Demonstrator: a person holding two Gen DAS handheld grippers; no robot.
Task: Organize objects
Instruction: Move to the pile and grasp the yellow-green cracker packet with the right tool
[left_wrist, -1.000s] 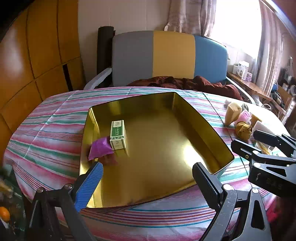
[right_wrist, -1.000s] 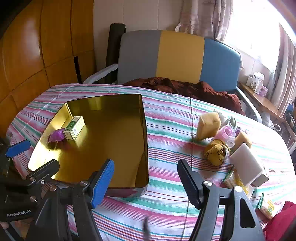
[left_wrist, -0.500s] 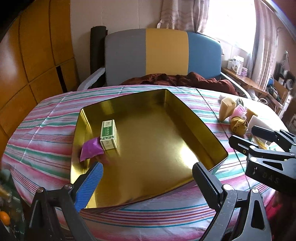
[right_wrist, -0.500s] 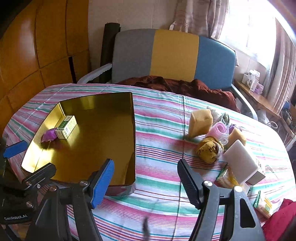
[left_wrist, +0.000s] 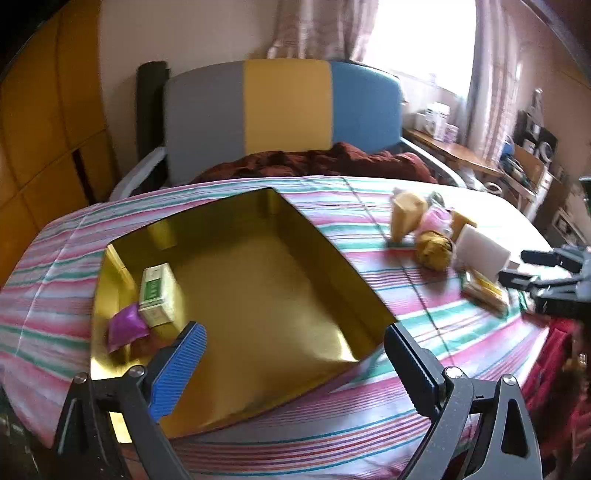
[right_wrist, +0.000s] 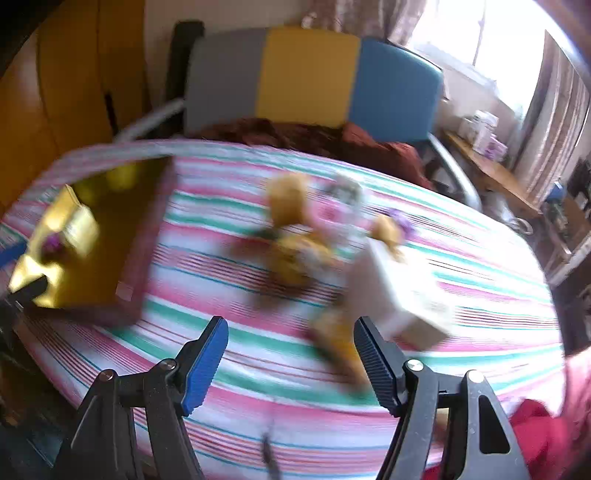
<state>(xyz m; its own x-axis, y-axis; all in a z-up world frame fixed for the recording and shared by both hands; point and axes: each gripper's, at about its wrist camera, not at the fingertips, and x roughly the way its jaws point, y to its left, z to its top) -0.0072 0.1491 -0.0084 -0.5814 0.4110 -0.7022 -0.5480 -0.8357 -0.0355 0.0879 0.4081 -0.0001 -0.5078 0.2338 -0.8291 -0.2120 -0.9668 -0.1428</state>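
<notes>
both grippers gape empty: left gripper (left_wrist: 295, 363) waits over the gold tray (left_wrist: 354, 280), right gripper (right_wrist: 291, 360) faces loose items (right_wrist: 295, 254) at twelve o'clock, likely choosing one.

A striped-cloth table (left_wrist: 332, 417) carries a gold tray (left_wrist: 325, 254) and a heap of small packets (left_wrist: 436, 240).

A grey, yellow and blue chair (left_wrist: 288, 107) stands behind the striped tablecloth (left_wrist: 332, 417).
</notes>
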